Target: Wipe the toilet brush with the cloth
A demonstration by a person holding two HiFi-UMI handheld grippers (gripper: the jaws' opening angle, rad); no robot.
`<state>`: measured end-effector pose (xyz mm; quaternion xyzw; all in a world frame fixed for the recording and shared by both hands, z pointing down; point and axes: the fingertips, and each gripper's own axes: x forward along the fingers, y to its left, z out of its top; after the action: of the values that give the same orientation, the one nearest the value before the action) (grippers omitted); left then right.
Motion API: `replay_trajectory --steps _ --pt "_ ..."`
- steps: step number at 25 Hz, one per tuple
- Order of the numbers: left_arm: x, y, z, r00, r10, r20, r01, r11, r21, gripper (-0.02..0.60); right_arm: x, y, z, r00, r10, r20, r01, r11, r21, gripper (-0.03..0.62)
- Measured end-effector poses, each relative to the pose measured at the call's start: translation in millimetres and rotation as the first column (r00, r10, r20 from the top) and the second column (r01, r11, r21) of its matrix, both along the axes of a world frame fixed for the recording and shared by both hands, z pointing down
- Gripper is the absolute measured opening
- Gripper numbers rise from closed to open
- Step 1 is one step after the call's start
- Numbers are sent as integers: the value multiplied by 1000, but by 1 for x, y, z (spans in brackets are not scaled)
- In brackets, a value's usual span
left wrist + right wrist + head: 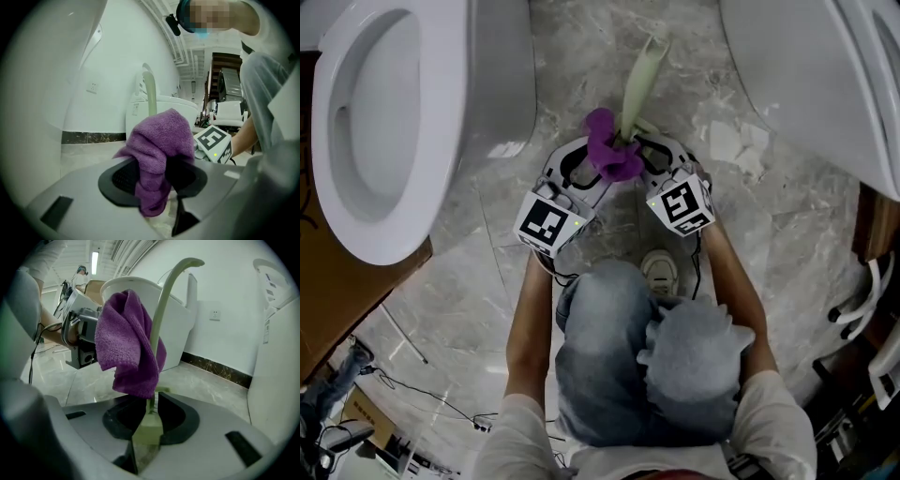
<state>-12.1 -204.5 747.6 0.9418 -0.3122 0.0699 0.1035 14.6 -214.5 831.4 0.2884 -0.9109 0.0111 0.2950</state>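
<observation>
toilets (384, 141) 2, maybe more | cloth (609, 150) 1 | brush (639, 84) 1 | grippers (152, 185) 2

The only open lane is the strip of marble floor (581, 56) between the left toilet (441, 112) and the right toilet (806, 84). The toilet brush handle (639, 80) rises through its middle, with the purple cloth (609, 150) bunched against it. The left gripper (595, 169) and right gripper (642, 150) crowd either side of that handle with almost no gap between them, and the person's knee (609, 356) and shoe (659, 272) close the lane from behind. Wider bare floor lies at lower left, bordered by a cardboard box (337, 300) and crossed by a thin cable (431, 396).
</observation>
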Motion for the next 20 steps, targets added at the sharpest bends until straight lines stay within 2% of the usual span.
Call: replay_trajectory --steps 3,6,11,14,20 --pt "6 -6 2 999 -8 -33 7 1000 -13 167 -3 1 0 1000 -9 20 9 1000 5 64" --pt "14 -14 7 999 0 -49 -1 1000 -24 169 -2 1 1 1000 -9 -5 9 1000 13 53" --pt "25 -19 20 999 16 -32 -17 999 -37 166 -3 1 1 999 -16 -37 16 1000 14 46" --pt "28 -21 22 1000 13 -26 -15 999 -47 123 -2 1 2 999 -20 -43 20 1000 7 44" --pt "26 -23 6 999 18 -32 -19 999 -37 118 -1 1 4 998 -18 -59 18 1000 3 43"
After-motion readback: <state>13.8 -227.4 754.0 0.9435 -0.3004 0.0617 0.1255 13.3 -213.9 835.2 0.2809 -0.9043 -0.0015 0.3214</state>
